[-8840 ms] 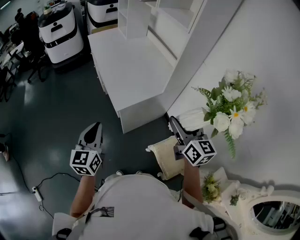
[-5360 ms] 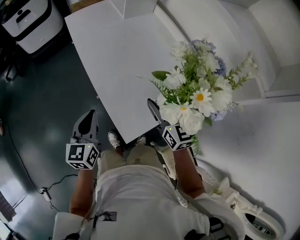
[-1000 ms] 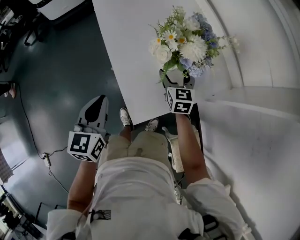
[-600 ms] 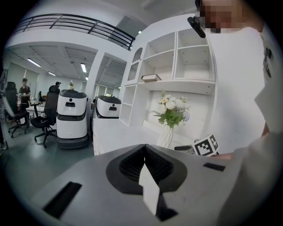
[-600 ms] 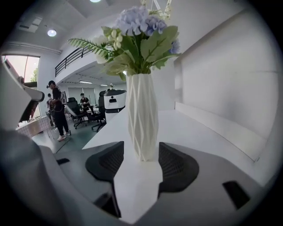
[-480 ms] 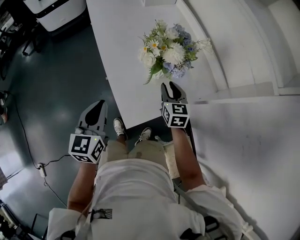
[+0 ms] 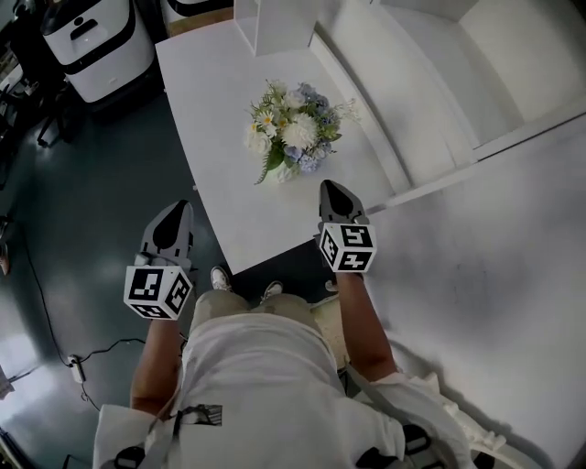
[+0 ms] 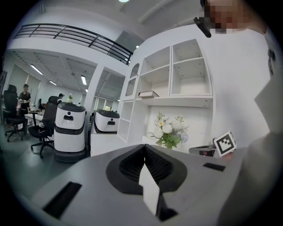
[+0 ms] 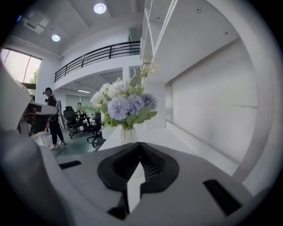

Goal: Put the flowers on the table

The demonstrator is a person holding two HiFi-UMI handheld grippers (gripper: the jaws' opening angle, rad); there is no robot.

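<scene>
A bunch of white, blue and yellow flowers [image 7: 288, 126] in a ribbed white vase [image 9: 128, 134] stands upright on the white table [image 7: 224, 101]. My right gripper [image 7: 332, 197] hovers just behind the vase, apart from it, its jaws shut with nothing between them. The flowers [image 9: 122, 104] fill the middle of the right gripper view. My left gripper [image 7: 171, 223] hangs over the dark floor left of the table, jaws shut and empty. In the left gripper view the flowers [image 8: 169, 130] stand far off, with my right gripper's marker cube [image 8: 225, 143] beside them.
White shelving [image 7: 275, 27] rises at the table's far end and a white wall [image 7: 476, 183] runs along its right. Two white service robots [image 7: 96, 50] stand on the dark floor [image 7: 82, 183] at the far left. People and office chairs [image 9: 70, 121] are in the distance.
My right gripper let go of the vase, drew back from it and shut. The vase now stands free on the table. The left gripper stayed shut.
</scene>
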